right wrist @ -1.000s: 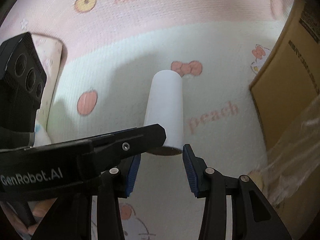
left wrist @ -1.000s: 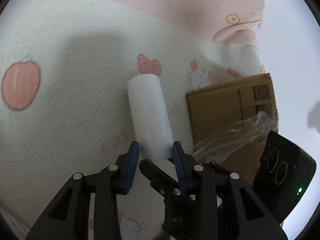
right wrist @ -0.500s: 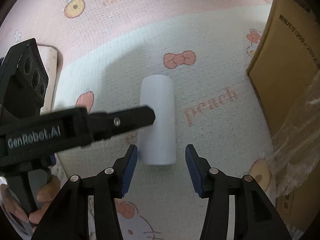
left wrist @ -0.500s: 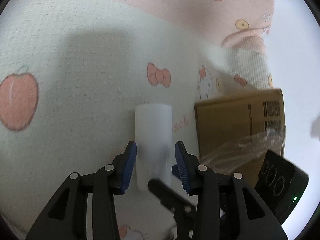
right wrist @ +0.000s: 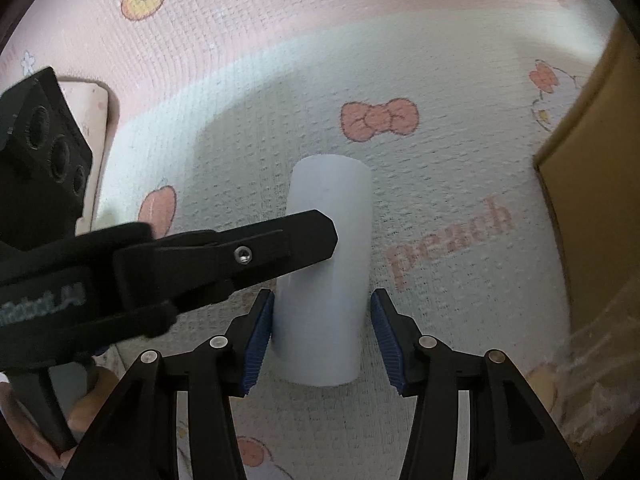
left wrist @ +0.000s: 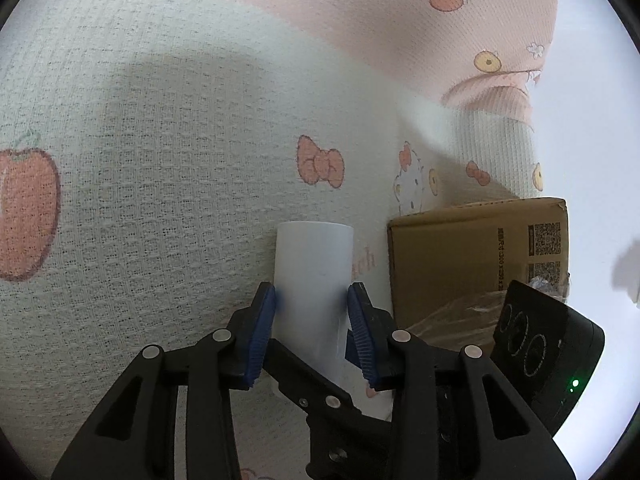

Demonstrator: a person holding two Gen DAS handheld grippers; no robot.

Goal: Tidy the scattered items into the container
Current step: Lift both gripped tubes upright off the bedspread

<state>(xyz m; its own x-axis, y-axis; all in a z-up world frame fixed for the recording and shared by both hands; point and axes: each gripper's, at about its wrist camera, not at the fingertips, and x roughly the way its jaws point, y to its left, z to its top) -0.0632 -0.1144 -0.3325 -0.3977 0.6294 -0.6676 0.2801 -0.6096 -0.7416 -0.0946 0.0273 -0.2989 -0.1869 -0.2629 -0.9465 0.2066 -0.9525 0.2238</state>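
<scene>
Two tongs (left wrist: 312, 332) (right wrist: 322, 338) around one white cylinder (right wrist: 326, 280)

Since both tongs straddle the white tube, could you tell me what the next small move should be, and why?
Probably let the left tongs finish closing on the tube: they are closing with it between their pads, which sit at its sides. The right tongs show a gap on one side. The tube lies on the blanket beside the box.

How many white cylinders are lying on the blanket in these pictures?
1. The white cylinder lies on the patterned blanket beside the cardboard box. Both views show this same one; others may lie outside the frames.
</scene>
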